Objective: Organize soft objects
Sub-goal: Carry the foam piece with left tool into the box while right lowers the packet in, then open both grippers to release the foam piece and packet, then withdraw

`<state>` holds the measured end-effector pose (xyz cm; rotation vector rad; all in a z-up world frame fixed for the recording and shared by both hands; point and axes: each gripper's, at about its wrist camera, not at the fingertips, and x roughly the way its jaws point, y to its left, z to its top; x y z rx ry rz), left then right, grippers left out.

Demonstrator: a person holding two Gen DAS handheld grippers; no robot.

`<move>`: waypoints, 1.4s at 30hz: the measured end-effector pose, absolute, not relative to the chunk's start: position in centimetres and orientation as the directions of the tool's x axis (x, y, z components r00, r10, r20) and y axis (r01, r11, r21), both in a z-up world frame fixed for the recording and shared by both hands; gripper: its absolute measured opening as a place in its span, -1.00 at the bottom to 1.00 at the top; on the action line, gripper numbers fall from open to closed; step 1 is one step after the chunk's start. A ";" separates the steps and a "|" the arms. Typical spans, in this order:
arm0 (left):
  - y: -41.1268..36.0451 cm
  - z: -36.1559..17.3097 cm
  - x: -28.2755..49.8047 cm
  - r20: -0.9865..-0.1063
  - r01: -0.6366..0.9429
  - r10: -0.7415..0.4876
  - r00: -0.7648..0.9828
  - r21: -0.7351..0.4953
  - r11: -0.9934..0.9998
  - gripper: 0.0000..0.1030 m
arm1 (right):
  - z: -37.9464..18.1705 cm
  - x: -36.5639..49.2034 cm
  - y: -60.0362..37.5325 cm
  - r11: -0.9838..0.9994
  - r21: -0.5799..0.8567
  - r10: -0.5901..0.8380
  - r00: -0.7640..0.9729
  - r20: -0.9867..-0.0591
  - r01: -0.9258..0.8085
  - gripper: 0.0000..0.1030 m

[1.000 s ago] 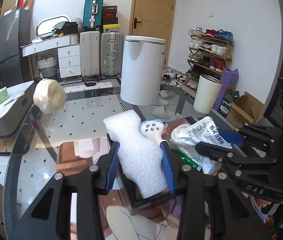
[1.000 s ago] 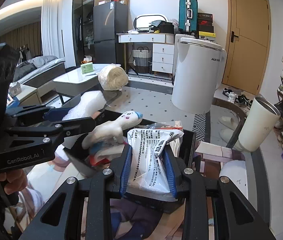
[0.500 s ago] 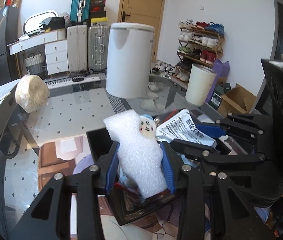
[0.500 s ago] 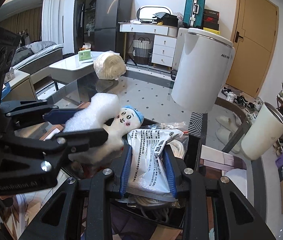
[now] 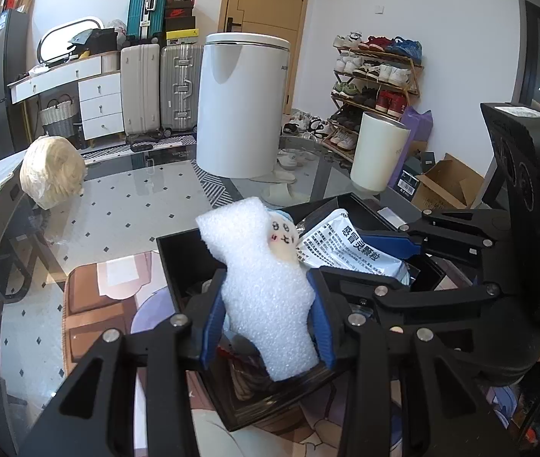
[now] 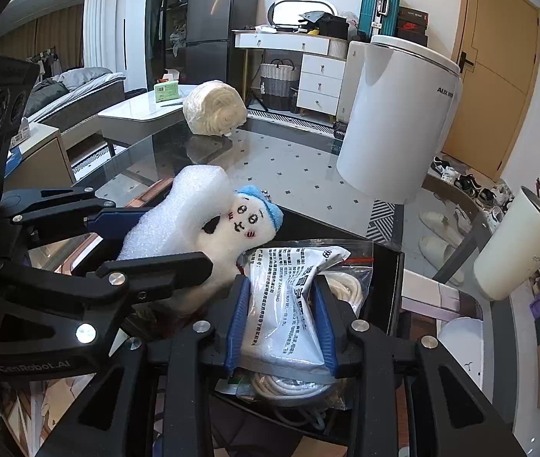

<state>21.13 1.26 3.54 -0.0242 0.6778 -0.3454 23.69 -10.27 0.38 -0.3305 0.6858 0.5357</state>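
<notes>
our left gripper point(image 5: 266, 320) is clamped on the white foam piece point(image 5: 260, 285) above the black box point(image 5: 178, 262), a small plush doll point(image 6: 239, 228) leaning against the foam. our right gripper point(image 6: 281, 323) pinches a white printed packet point(image 6: 289, 304) over the same box, above a bagged coil of white cord point(image 6: 289, 384).

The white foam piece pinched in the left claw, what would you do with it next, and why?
Probably lower it a little and then open. The left gripper is shut on the foam piece, which stands over the black box, leaning against the plush doll. The right gripper already grips the printed pouch beside it, so room is tight.
</notes>
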 end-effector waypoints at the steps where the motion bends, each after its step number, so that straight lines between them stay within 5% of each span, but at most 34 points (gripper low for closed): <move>1: 1.2 3.5 21.1 -0.612 0.304 -0.317 0.725 -0.130 0.944 -0.21 | 0.4 23.7 -10.3 0.814 -0.112 0.361 0.647 -0.672 -0.570 -0.37; 7: 1.3 3.5 20.8 -0.624 0.289 -0.300 0.721 -0.122 0.950 -0.13 | 0.8 22.5 -11.6 0.808 -0.103 0.396 0.663 -0.636 -0.581 -0.04; 10: 1.2 3.6 20.1 -0.616 0.287 -0.296 0.730 -0.117 0.951 0.22 | 1.2 21.6 -12.7 0.817 -0.085 0.408 0.676 -0.614 -0.571 0.04; 15: 1.1 4.1 18.6 -0.594 0.268 -0.284 0.753 -0.117 0.956 0.33 | 1.4 20.6 -14.5 0.840 -0.056 0.407 0.696 -0.592 -0.539 0.52; 17: 1.2 4.2 18.0 -0.585 0.262 -0.283 0.760 -0.122 0.957 0.64 | 1.6 20.1 -15.1 0.846 -0.047 0.411 0.706 -0.577 -0.531 0.66; 22: 1.6 4.9 16.1 -0.544 0.221 -0.260 0.798 -0.137 0.966 0.92 | 1.9 18.5 -16.1 0.851 -0.032 0.424 0.722 -0.548 -0.524 0.95; 42: 2.4 3.9 12.0 -0.459 0.043 -0.089 0.884 -0.110 0.993 1.00 | 1.0 14.3 -16.5 0.825 -0.049 0.496 0.764 -0.412 -0.562 0.99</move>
